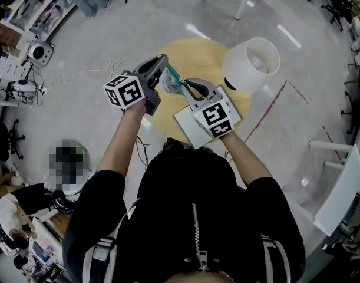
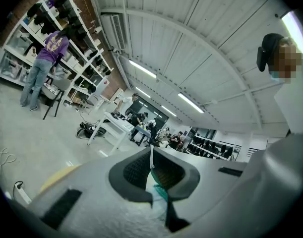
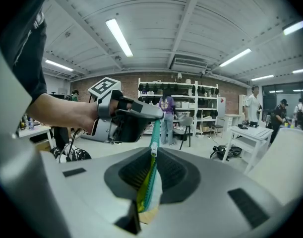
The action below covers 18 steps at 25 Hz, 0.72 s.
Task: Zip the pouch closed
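Observation:
A small pale pouch (image 1: 169, 82) with a teal zip hangs in the air between both grippers, over a round wooden table (image 1: 197, 55). My left gripper (image 1: 164, 62) is shut on the upper end of the zip; in the left gripper view a thin white strip and the teal pouch (image 2: 159, 191) sit between its closed pads. My right gripper (image 1: 185, 87) is shut on the pouch (image 3: 147, 182) lower down. The teal zip tape runs from its jaws up to the left gripper (image 3: 152, 117). A small white slider (image 3: 153, 151) shows at the right fingertips.
A white lampshade-like cylinder (image 1: 251, 63) stands at the table's right edge. A white sheet (image 1: 188, 130) lies on the near edge under my right hand. Cables trail on the floor at left. Shelves, tables, chairs and people stand farther off.

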### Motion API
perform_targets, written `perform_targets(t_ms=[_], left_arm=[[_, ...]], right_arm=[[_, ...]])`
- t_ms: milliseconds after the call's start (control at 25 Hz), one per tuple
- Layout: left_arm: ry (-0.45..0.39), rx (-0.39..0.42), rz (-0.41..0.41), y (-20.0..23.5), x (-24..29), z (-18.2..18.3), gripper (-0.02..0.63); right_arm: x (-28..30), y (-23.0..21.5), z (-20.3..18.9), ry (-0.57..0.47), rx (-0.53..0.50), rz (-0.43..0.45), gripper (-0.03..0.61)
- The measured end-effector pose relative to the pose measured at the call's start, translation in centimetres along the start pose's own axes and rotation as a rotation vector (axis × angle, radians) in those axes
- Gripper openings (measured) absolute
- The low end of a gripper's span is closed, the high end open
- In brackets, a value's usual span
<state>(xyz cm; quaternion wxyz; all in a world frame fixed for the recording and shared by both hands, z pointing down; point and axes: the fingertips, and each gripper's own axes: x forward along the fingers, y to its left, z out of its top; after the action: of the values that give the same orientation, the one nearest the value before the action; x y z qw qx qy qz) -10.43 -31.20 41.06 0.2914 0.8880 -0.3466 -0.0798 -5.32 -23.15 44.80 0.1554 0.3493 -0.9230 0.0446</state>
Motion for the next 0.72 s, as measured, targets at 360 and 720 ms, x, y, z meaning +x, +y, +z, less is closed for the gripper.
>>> perform_targets(t_ms=[360, 720], left_arm=[[0.002, -0.006, -0.002, 0.1, -0.2, 0.1, 0.009], [-0.051, -0.028, 0.039, 1.4, -0.9, 1.0, 0.009]], right_arm=[[0.0, 0.2, 0.2, 0.004, -0.012, 0.001, 0.043], [-1.2, 0.0, -2.4, 0.036, -0.009, 0.007, 0.041]])
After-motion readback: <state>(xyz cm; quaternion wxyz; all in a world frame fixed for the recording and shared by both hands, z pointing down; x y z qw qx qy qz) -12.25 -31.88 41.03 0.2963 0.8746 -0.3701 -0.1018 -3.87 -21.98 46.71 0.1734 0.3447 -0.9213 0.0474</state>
